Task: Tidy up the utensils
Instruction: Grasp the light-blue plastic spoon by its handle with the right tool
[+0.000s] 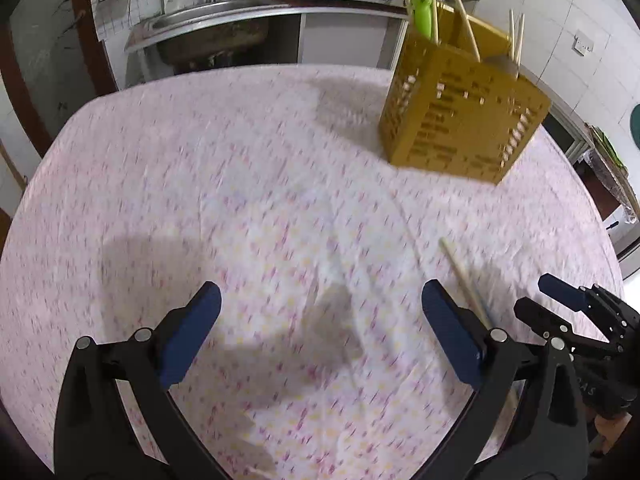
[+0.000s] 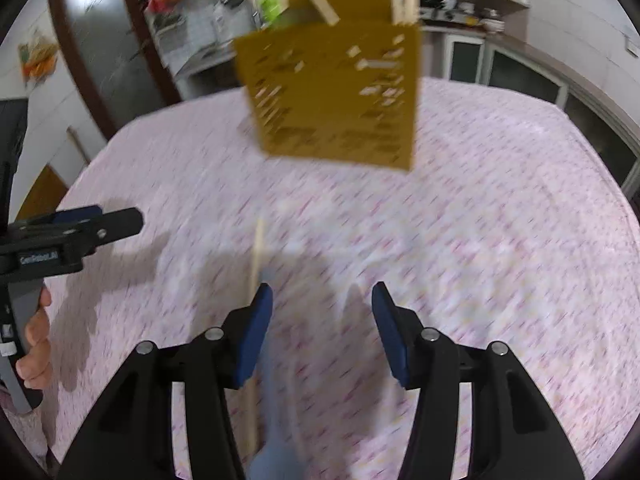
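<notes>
Left wrist: left tool (image 1: pixel 320 328) wide open, empty; yellow caddy (image 1: pixel 464 116) already holds several chopsticks, one chopstick (image 1: pixel 464 276) loose on worktop (image 1: pixel 200 184).
Right wrist: right tool (image 2: pixel 322 328) half open, gripping nothing; chopstick (image 2: pixel 256 272) beside its left finger.
Progress: mostly done.

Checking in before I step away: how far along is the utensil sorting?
Done: several chopsticks and a green utensil already stand in the yellow holder. In hand: nothing; the left gripper and right gripper are both open and empty. Left: one chopstick lies on the tablecloth.
</notes>
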A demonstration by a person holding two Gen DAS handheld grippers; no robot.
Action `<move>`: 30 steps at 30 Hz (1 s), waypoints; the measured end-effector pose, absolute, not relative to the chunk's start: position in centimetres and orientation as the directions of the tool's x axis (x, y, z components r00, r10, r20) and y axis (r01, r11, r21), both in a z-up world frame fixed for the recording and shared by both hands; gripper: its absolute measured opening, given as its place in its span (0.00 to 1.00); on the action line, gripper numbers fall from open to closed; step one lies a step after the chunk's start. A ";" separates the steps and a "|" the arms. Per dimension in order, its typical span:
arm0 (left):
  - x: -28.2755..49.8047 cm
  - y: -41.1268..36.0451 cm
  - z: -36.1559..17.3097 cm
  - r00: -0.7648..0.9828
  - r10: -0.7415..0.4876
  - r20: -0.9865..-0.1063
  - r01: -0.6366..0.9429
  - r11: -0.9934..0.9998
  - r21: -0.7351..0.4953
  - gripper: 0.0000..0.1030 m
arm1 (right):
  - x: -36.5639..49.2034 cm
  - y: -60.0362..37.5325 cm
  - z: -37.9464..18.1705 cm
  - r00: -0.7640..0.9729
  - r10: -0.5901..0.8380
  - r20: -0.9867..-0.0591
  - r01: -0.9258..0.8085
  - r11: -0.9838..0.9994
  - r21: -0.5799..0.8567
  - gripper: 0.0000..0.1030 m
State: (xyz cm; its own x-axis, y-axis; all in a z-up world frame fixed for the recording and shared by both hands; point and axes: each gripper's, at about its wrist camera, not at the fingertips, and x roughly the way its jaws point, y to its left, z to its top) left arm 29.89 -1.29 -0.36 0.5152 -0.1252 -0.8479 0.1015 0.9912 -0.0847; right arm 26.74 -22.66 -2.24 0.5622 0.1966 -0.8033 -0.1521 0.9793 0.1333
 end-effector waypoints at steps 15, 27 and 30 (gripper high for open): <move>27.2 1.1 -1.9 0.504 -0.089 -0.859 0.083 0.995 -0.055 0.95 | 26.6 -21.6 -3.6 0.498 0.197 -0.844 -0.149 0.979 0.141 0.47; 27.4 1.0 -2.1 0.499 -0.098 -0.861 0.082 0.994 -0.065 0.95 | 27.1 -21.9 -3.3 0.482 0.191 -0.855 -0.157 0.979 0.130 0.46; 27.5 0.6 -2.4 0.492 -0.093 -0.866 0.087 0.995 -0.057 0.95 | 27.3 -21.8 -3.5 0.482 0.173 -0.859 -0.161 0.981 0.108 0.45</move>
